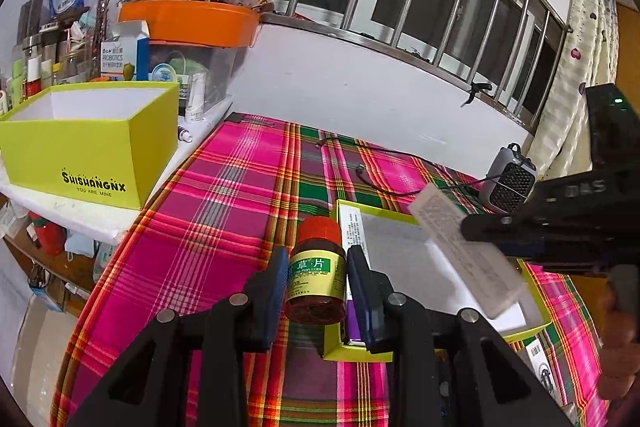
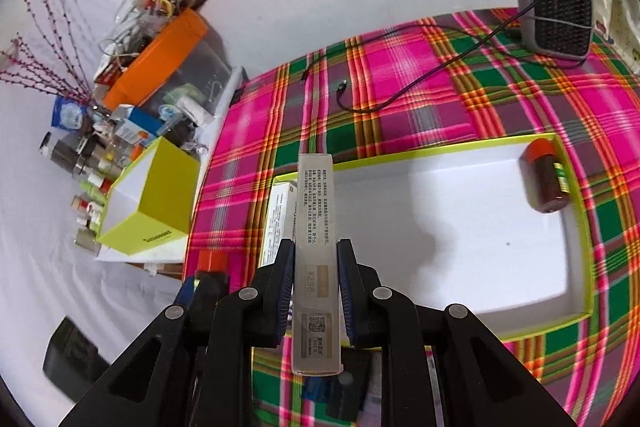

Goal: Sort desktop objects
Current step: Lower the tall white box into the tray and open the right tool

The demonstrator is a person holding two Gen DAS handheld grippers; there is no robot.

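My left gripper (image 1: 318, 261) is shut on a brown bottle (image 1: 318, 283) with a red cap and a yellow label, held above the plaid cloth in front of a low yellow-green tray (image 1: 404, 217). My right gripper (image 2: 316, 279) is shut on a long pale box (image 2: 316, 211) with printed text, which points over the tray's (image 2: 440, 151) left part. From the left wrist view that box (image 1: 464, 251) hangs slanted over the white tray floor. A second red-capped brown bottle (image 2: 546, 181) lies in the tray's far right corner. A white carton (image 2: 280, 219) lies along its left side.
A tall yellow-green box (image 1: 92, 151) stands on a white shelf at the left, with an orange-lidded clear bin (image 1: 188, 23) and several bottles behind it. A grey heater (image 2: 556, 11) and its black cord (image 2: 400, 95) sit at the cloth's far side. A hand (image 1: 618, 331) shows at the right.
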